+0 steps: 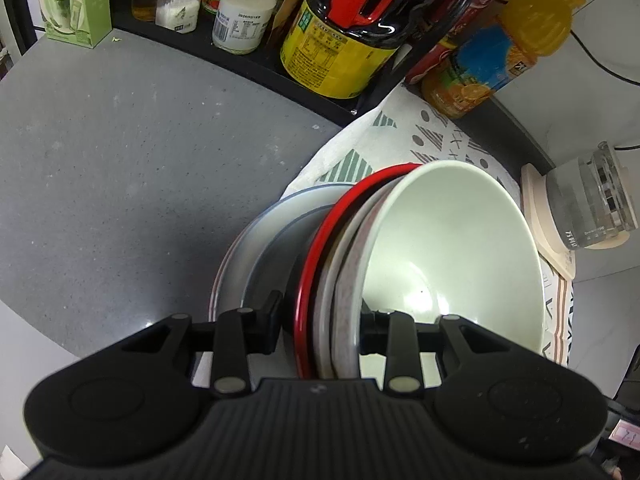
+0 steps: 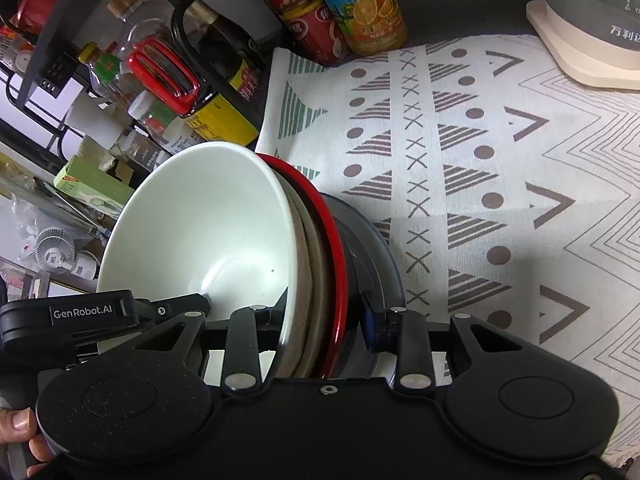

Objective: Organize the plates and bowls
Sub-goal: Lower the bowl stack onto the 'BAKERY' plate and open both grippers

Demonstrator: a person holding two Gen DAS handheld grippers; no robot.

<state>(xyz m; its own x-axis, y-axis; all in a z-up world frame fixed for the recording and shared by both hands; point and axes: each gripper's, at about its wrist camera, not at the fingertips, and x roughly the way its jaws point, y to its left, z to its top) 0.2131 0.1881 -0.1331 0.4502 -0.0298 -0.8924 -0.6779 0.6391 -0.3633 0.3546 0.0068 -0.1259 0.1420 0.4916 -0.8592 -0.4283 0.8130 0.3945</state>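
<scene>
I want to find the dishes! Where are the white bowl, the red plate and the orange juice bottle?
white bowl [image 1: 452, 240], left wrist view, inside wall.
red plate [image 1: 316, 256], left wrist view, rim.
orange juice bottle [image 2: 360, 4], right wrist view, label.

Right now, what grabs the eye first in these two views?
A tilted stack of nested dishes: a pale green-white glossy bowl innermost, then a speckled grey bowl and a red-rimmed bowl, with a grey-blue plate behind. The left gripper and right gripper both clamp its near rim. Behind stand a yellow-labelled dark sauce jug with red handle and an orange juice bottle; a white patterned cloth lies beneath.
</scene>
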